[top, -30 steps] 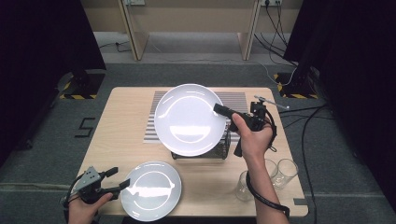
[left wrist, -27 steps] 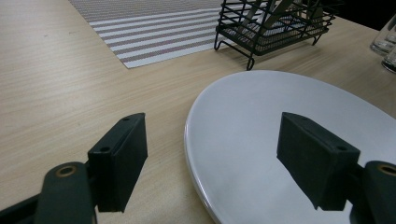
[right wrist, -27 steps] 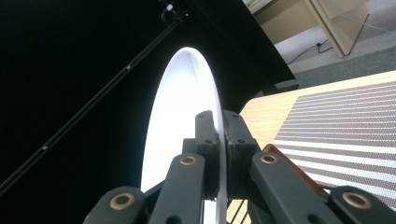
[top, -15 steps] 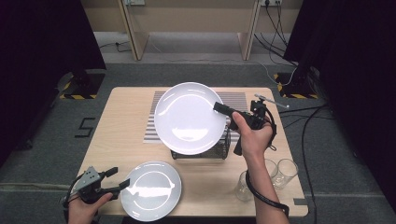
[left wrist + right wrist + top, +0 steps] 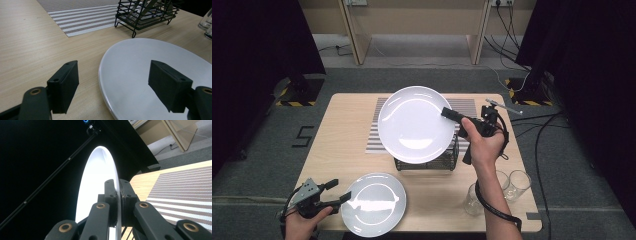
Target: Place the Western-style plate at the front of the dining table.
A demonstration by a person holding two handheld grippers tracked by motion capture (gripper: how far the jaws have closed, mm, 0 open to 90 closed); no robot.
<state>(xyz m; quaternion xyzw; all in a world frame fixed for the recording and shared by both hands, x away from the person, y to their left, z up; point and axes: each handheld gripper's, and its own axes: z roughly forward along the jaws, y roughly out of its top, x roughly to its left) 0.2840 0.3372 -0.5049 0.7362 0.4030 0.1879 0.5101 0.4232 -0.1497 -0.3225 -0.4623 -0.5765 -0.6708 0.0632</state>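
A large white plate [image 5: 414,124] hangs in the air above the black wire rack [image 5: 427,161], face up toward the camera. My right gripper [image 5: 447,113] is shut on its right rim; in the right gripper view both jaws pinch the thin plate edge [image 5: 100,177]. A second white plate [image 5: 373,203] lies flat near the table's front edge. My left gripper [image 5: 339,191] stands open just left of it. In the left gripper view the jaws straddle that plate's rim [image 5: 105,82], one pad over the wood, the other over the plate [image 5: 160,65], neither touching it.
A striped placemat [image 5: 377,132] lies under and behind the rack. Several clear glasses [image 5: 509,184] stand at the front right of the wooden table [image 5: 332,145]. Cables run over the floor at the right. Wooden furniture legs stand beyond the table.
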